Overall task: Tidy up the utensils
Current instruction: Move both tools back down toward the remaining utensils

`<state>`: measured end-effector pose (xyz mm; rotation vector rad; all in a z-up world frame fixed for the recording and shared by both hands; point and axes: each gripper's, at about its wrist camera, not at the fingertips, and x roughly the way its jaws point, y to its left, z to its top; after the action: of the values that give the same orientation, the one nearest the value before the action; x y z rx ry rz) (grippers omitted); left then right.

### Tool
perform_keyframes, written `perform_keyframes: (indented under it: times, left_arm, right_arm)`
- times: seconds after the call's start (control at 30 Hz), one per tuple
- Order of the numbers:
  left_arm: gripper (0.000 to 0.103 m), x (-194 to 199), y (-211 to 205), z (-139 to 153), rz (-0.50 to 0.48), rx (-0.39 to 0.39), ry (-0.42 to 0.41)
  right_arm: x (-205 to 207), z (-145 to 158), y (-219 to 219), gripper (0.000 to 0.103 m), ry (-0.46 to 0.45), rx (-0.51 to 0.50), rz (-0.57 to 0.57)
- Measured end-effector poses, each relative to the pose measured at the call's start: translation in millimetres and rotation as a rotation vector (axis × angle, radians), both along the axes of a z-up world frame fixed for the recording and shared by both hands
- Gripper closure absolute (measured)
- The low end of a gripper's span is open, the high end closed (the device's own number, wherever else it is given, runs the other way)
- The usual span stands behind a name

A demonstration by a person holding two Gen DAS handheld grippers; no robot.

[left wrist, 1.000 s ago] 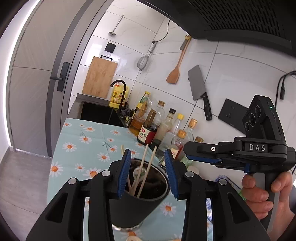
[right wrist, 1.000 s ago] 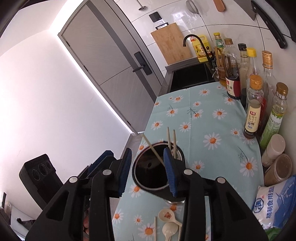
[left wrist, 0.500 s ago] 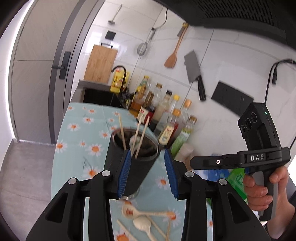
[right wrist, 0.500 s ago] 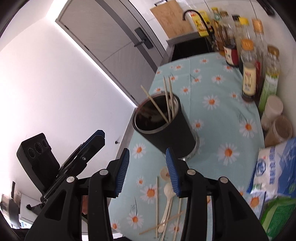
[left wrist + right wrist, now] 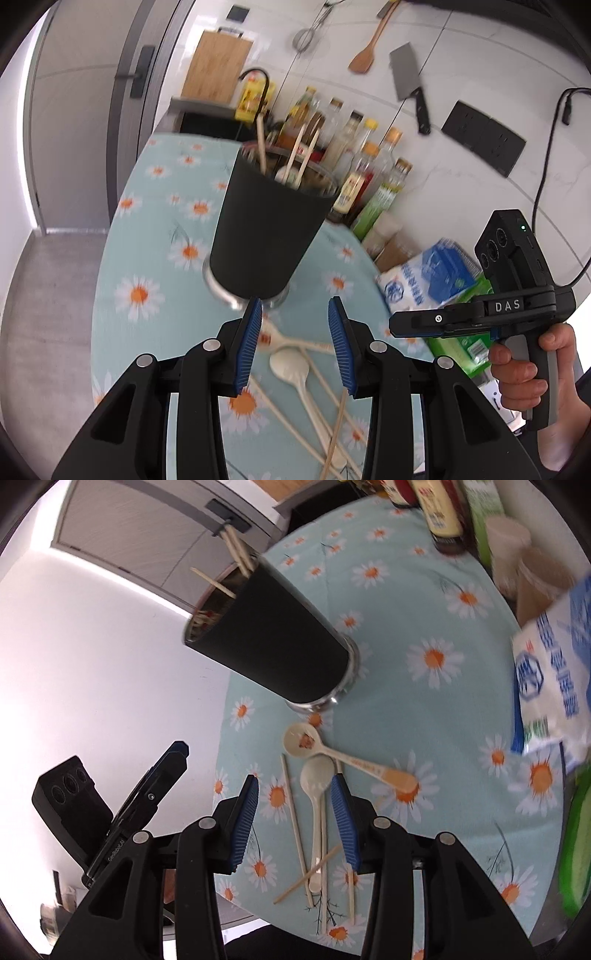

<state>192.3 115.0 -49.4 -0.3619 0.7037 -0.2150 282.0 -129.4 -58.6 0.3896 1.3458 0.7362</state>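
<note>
A black utensil cup (image 5: 269,229) stands on the daisy tablecloth (image 5: 147,258) with several chopsticks (image 5: 301,158) sticking out; it also shows in the right wrist view (image 5: 280,642). In front of it lie two cream spoons (image 5: 314,794) and loose chopsticks (image 5: 293,819), also in the left wrist view (image 5: 295,369). My left gripper (image 5: 295,347) is open and empty above the spoons. My right gripper (image 5: 295,819) is open and empty, its jaws either side of the lower spoon's handle, above it. The right gripper also appears in the left wrist view (image 5: 480,314).
Sauce and oil bottles (image 5: 362,173) line the wall behind the cup. A blue-white bag (image 5: 550,679) and green packet (image 5: 465,343) lie at the right. A sink (image 5: 214,122), cutting board and hanging cleaver (image 5: 410,81) are at the back. The table edge (image 5: 225,738) runs at the left.
Both grippers have pulled back and tilted down from over the cup toward the spoons and chopsticks on the cloth. Both stay open and empty.
</note>
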Motion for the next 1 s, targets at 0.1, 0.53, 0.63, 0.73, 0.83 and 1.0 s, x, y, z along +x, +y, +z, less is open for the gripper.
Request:
perform_keyframes:
  times: [0.1,0.53,0.63,0.73,0.83,1.0]
  left_arm:
    - [0.067,-3.2,3.2,-14.0,0.005,-0.038,0.047]
    - [0.067,-17.3,4.9,-57.4,0.040,-0.081,0.183]
    - [0.067,-17.4,7.1,-62.9,0.044,-0.093,0.203]
    - [0.067,-18.1,8.8,-66.0,0.047,-0.099,0.214]
    - [0.067,-17.5,10.2,-69.1,0.044,-0.102,0.225]
    - [0.067,-15.9,11.5,-70.8,0.040,-0.111,0.232]
  right_arm:
    - [-4.7,-24.4,-5.9,0.061,0.084,-0.016,-0.035]
    - [-8.0,-84.1,-5.3,0.073,0.275,-0.045,-0.092]
    - [-6.5,-91.5,-5.4,0.075,0.299,-0.051,-0.107]
    - [-3.9,-95.4,-4.8,0.077,0.313,-0.045,-0.123]
    - [-2.0,-96.8,-2.5,0.077,0.316,-0.049,-0.133]
    - [-0.4,-95.3,8.7,0.086,0.304,-0.105,-0.131]
